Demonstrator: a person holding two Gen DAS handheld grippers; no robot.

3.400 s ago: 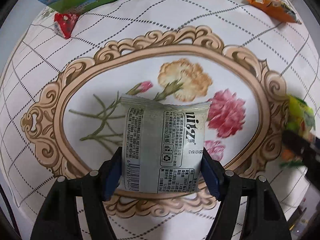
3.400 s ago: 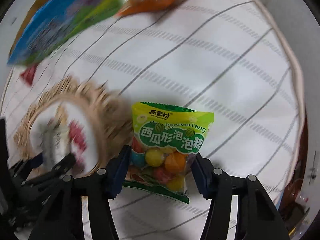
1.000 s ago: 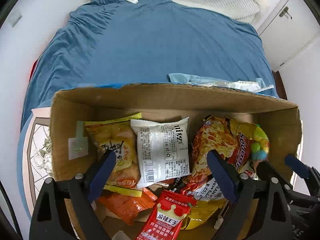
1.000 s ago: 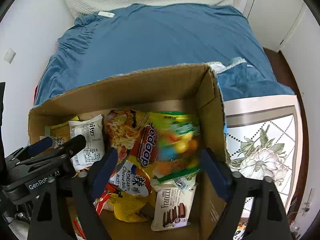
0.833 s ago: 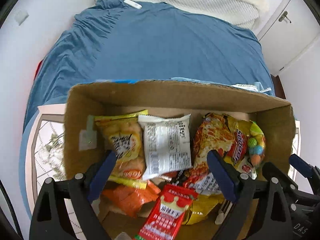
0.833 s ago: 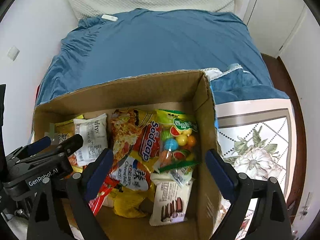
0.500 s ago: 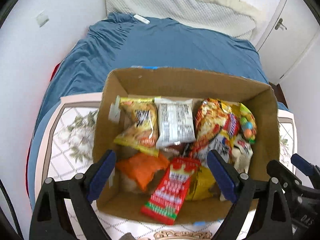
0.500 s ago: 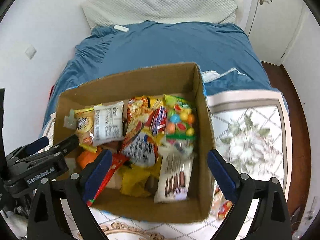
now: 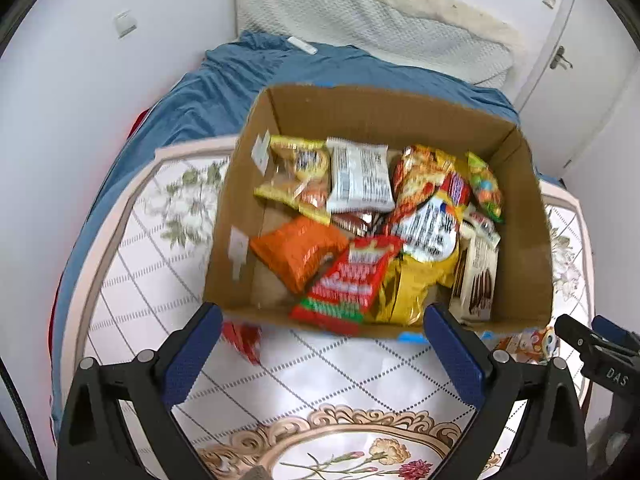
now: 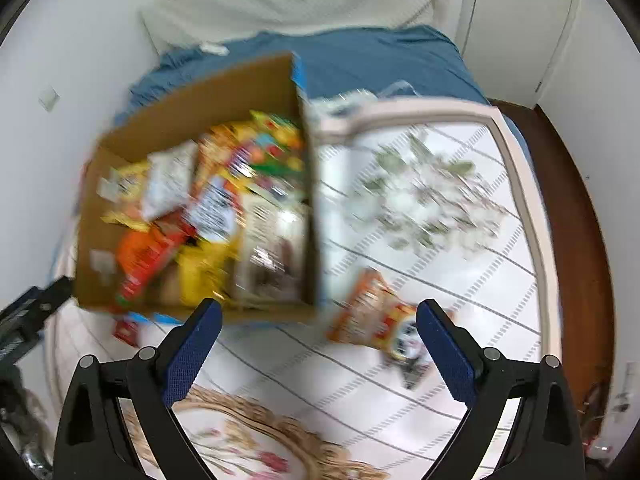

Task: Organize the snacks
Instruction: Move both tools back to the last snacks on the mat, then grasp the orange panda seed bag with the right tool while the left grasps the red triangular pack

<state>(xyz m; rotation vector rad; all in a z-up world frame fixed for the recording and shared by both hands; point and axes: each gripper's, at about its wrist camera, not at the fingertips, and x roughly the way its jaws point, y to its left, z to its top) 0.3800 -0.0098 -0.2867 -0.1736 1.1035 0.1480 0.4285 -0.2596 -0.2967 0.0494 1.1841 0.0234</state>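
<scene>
Both grippers, left (image 9: pixel 320 350) and right (image 10: pixel 318 346), were spreading, empty; you faced light crinkly orange packet (image 10: pixel 374 316) near box (image 10: pixel 192 96); pinch flat edges.

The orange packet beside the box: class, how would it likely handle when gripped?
The orange packet lies flat and crinkled, so probably floppy and light. Its glossy film may slip between pads. Contents could crush if squeezed hard.

Only legible text: "DAS", white letters on black body of right tongs (image 9: pixel 600 344), at left-wrist view's right edge. Snack packet (image 9: pixel 362 174) print in cardboard box (image 9: pixel 532 248) too blurred to read.
</scene>
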